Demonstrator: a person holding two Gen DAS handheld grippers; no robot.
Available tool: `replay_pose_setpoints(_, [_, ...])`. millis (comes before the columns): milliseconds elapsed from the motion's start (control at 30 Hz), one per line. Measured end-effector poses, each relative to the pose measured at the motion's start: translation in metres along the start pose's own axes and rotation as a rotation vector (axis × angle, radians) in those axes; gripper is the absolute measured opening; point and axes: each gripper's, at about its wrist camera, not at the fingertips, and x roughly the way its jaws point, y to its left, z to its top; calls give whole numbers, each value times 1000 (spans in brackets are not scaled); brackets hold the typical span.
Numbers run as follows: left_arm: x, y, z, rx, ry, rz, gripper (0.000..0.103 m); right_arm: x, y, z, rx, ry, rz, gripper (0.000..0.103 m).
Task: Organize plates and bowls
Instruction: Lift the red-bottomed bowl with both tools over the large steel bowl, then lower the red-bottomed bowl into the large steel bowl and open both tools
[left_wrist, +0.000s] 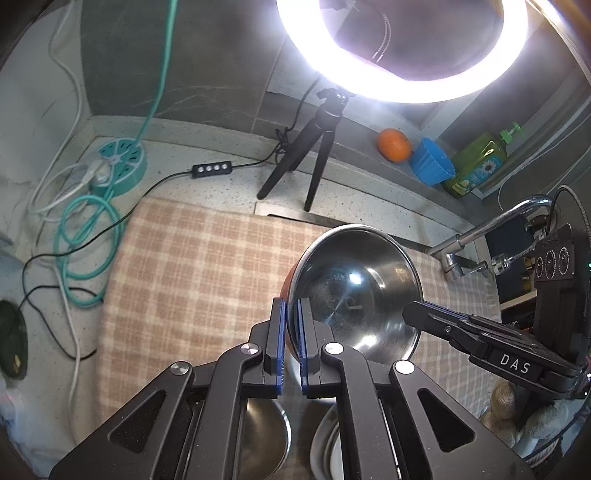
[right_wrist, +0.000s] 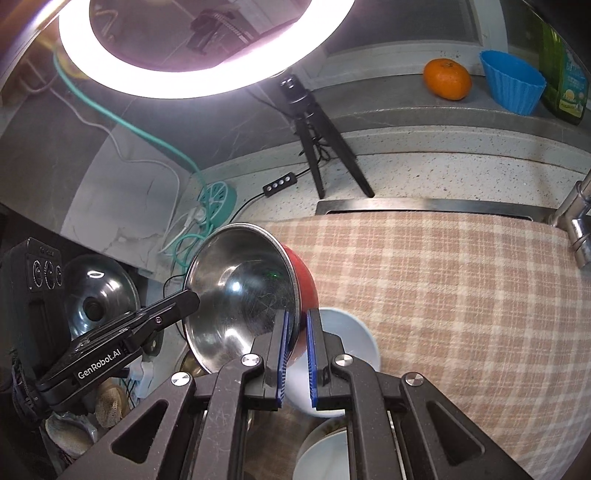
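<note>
Stainless-steel bowl (left_wrist: 356, 291) with a red outer wall is held in the air, tilted, above the checked cloth (left_wrist: 192, 266) that covers the worktop. Left gripper (left_wrist: 291, 332) is clamped on one side of its rim, the blue pads nearly together with only the thin wall between them. Right gripper (right_wrist: 297, 347) grips the opposite side of the rim in the same manner, jaws almost closed. White bowl (right_wrist: 347, 332) sits on the cloth just below the held bowl. Further bowls lie below the grippers, partly hidden. Ring light (left_wrist: 399, 55) on a tripod (left_wrist: 306, 147) stands behind; an orange (right_wrist: 447, 78) and a blue cup (right_wrist: 511, 86) rest on the ledge.
</note>
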Motion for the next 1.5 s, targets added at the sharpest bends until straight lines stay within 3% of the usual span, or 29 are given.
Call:
replay_pose_setpoints(733, [-34, 68, -65, -73, 23, 54, 5, 37, 67, -61, -69, 108, 47, 9])
replay_pose_setpoints(1500, [-15, 96, -101, -109, 92, 95, 5, 80, 86, -95, -145, 211, -29, 9])
